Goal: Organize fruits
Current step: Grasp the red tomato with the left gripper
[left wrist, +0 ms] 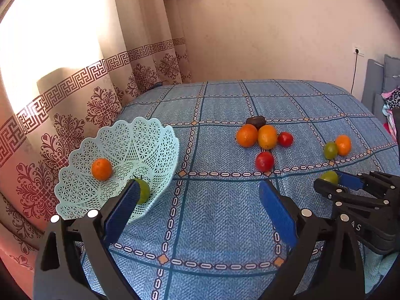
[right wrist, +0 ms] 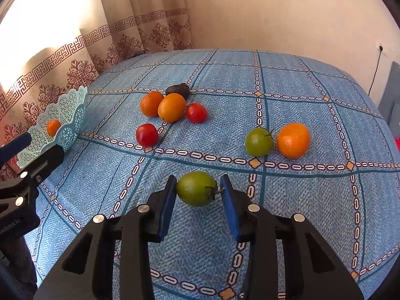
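Note:
A pale green lattice basket (left wrist: 150,140) stands tilted at the left of the bed and holds an orange (left wrist: 101,169) and a green tomato (left wrist: 143,190). My left gripper (left wrist: 200,185) is open and empty, its left finger in front of the basket's rim. My right gripper (right wrist: 198,183) is shut on another green tomato (right wrist: 196,192) that rests low on the blue cloth. The left pad touches the tomato and the right pad meets its stem. In the left wrist view the right gripper (left wrist: 333,182) and that tomato (left wrist: 330,177) sit at the right.
Two oranges (right wrist: 151,103) (right wrist: 172,107), two red tomatoes (right wrist: 196,112) (right wrist: 146,134) and a dark fruit (right wrist: 178,89) lie mid-bed. A green tomato (right wrist: 258,142) and an orange (right wrist: 293,140) lie to the right. Patterned curtains hang at left and a wall stands behind.

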Demonstrator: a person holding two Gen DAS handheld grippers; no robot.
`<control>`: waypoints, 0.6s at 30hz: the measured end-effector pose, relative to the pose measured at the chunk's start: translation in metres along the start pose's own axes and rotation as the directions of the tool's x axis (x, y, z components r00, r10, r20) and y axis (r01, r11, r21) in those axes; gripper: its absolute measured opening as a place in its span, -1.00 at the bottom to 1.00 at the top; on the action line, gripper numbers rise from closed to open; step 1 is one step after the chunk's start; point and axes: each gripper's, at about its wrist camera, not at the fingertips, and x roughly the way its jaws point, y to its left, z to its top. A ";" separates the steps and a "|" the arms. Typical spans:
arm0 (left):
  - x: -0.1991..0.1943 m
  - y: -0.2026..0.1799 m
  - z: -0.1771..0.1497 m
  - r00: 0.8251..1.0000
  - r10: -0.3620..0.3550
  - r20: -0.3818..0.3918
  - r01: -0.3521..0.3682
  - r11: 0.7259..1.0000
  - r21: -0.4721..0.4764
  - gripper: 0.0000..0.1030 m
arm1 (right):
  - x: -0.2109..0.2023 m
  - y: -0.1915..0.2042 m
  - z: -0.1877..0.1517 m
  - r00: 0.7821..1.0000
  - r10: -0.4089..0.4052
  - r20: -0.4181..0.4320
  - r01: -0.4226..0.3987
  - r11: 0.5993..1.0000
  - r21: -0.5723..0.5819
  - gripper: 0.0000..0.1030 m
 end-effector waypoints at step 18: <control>0.051 -0.058 0.020 0.984 -0.148 -0.102 0.154 0.986 0.055 0.65 | -0.017 -0.051 -0.008 1.000 -0.016 0.025 0.012 0.991 0.136 -0.29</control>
